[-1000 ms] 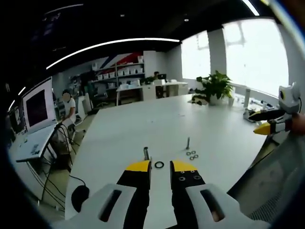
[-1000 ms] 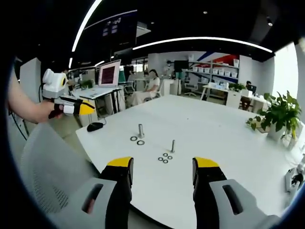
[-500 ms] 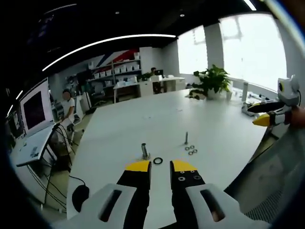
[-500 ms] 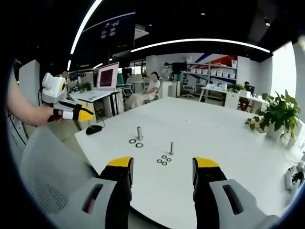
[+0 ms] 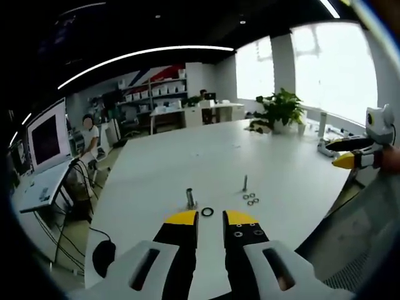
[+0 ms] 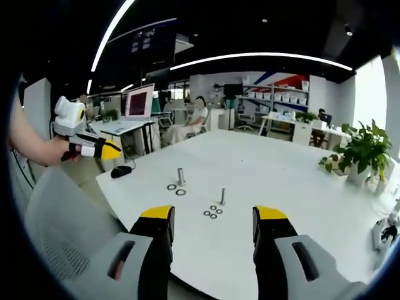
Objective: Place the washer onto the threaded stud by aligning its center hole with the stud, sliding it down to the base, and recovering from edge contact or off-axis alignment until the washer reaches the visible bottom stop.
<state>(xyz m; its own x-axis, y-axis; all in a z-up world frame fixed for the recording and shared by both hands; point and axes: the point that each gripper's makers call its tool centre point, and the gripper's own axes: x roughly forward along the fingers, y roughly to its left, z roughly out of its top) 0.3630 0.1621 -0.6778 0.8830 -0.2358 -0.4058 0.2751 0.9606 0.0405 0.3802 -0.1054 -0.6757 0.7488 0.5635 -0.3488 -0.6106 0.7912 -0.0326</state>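
A broad, smooth white table (image 6: 294, 181) is stretching across an open office, its matte top carrying only small metal parts. A leafy green potted plant (image 5: 279, 111) is standing at the table's far edge near the bright windows. The left gripper (image 5: 210, 220), with yellow-tipped black jaws on pale grey bodies, is hovering above the table's near edge with its jaws parted by a narrow gap and gripping nothing. The right gripper (image 6: 209, 217) is hanging off the table with its jaws spread wide and empty. A thick upright threaded stud (image 5: 190, 198) is standing ahead of the left gripper, and a thinner stud (image 5: 245, 183) is rising to its right. A dark round washer (image 5: 207, 212) is lying flat just beside the thick stud, and three small washers (image 5: 251, 199) are clustering near the thin one.
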